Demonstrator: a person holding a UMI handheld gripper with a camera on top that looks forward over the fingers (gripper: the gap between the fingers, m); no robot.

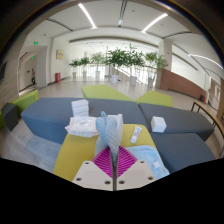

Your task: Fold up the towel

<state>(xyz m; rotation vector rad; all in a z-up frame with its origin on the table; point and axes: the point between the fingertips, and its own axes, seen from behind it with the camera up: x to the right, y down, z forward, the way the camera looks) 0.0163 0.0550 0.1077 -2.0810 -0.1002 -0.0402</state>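
My gripper (110, 150) is shut on a pale blue-grey towel (109, 130). The towel rises in a bunched fold from between the magenta pads (99, 160) and hangs lifted above a yellow-green seat cushion (78, 150). A further part of the towel, light blue, lies on the cushion to the right of the fingers (146, 160). The pads meet with the cloth pinched between them.
A grey and yellow-green modular sofa (50, 115) spreads ahead. On it lie a folded white stack (80, 108), a crumpled white cloth (82, 127), a small white item (136, 133) and a white box (158, 123). Potted plants (125, 60) stand beyond in a bright hall.
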